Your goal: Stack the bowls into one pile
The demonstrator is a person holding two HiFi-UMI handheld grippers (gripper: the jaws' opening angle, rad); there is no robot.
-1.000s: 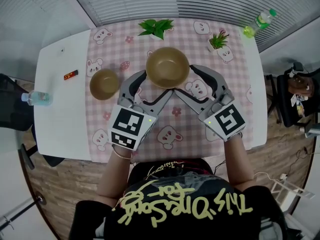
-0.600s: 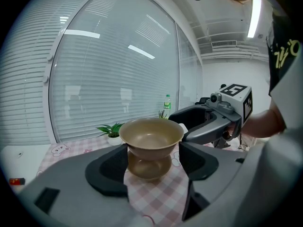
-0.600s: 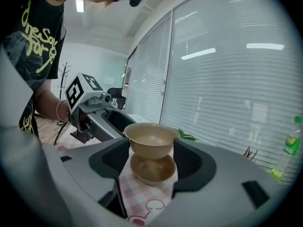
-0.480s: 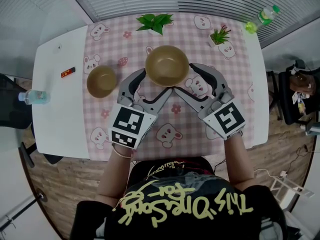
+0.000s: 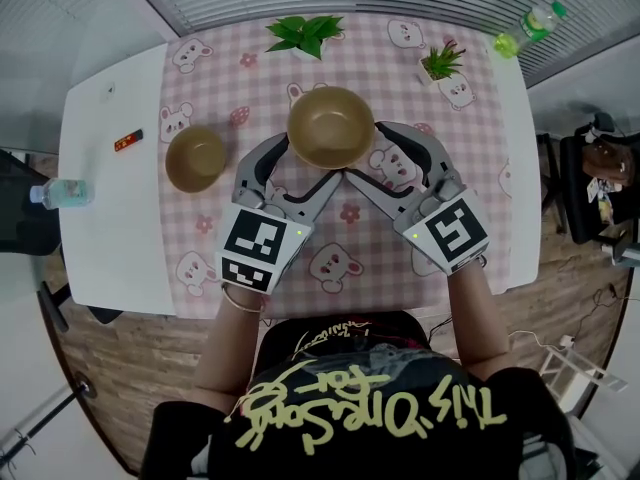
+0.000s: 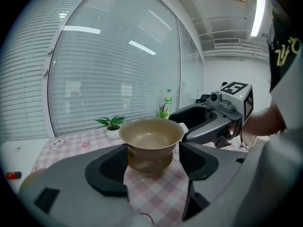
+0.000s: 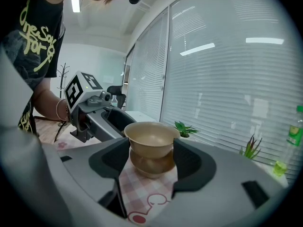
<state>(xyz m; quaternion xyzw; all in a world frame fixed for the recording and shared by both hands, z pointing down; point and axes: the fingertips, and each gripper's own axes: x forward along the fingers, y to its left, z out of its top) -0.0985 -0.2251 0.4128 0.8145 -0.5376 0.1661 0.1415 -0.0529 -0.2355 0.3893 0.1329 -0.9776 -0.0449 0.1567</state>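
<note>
A large tan bowl (image 5: 330, 128) is at the middle of the pink checked cloth (image 5: 400, 68). My left gripper (image 5: 305, 165) grips it from the lower left and my right gripper (image 5: 372, 155) from the lower right. In the left gripper view the bowl (image 6: 151, 134) sits between the pads (image 6: 111, 169). In the right gripper view the bowl (image 7: 151, 138) is between the pads (image 7: 189, 162) too. Under it a second tan bowl (image 7: 151, 167) stands on the cloth; I cannot tell whether the upper one rests in it. A smaller tan bowl (image 5: 195, 158) stands alone to the left.
Two small potted plants (image 5: 303, 36) (image 5: 440, 63) stand at the far edge of the cloth. A green bottle (image 5: 525, 28) is at the far right corner, a water bottle (image 5: 60, 193) at the left table edge, a small red item (image 5: 127, 140) on the white tabletop.
Both grippers have sunk a little toward the table, with the large bowl still between them. The small bowl has stayed where it was.
</note>
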